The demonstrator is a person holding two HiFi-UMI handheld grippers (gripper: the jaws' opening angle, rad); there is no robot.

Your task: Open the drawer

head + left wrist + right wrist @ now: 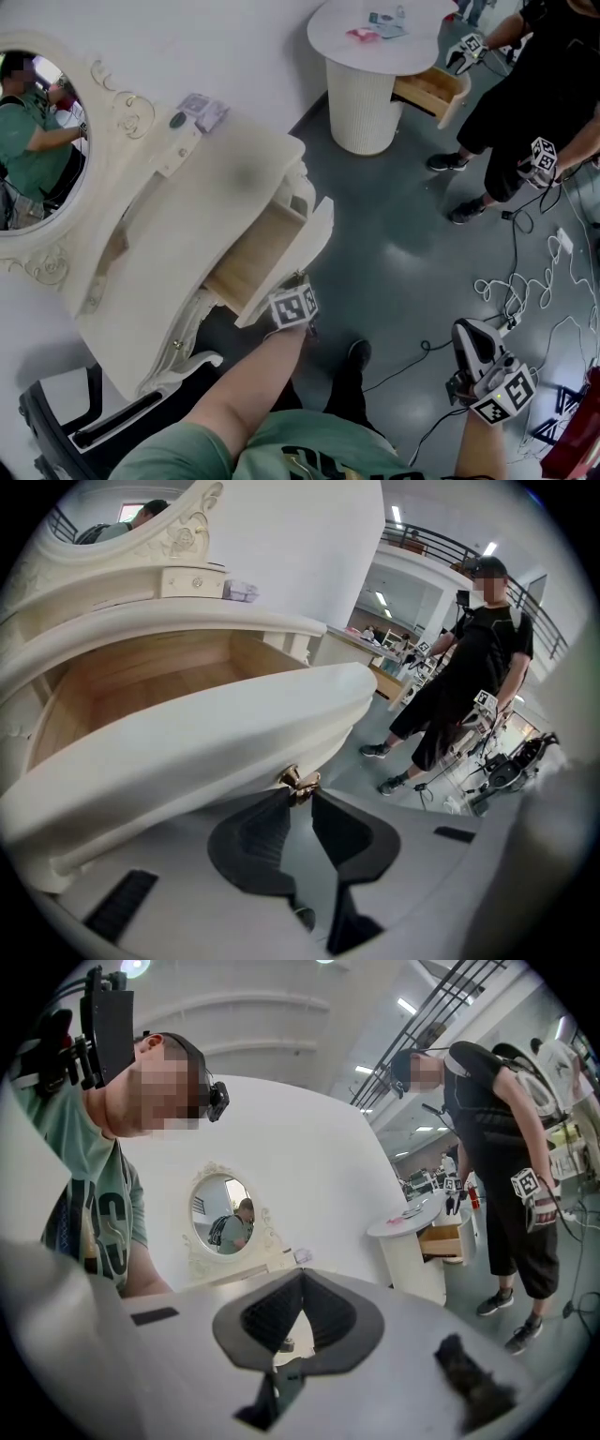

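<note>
Head view: drawer (265,253), frame centre, standing open, bare wood interior showing. Left hand-held gripper (298,794) grasping its brass knob (299,780); right hand-held gripper (302,1275) clenched.

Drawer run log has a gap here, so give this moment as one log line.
drawer: partly open | left gripper: shut on knob | right gripper: shut, empty

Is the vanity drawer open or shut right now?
Open. The drawer is pulled out from the vanity, its wooden inside showing, and the left gripper is clamped on its knob.
</note>
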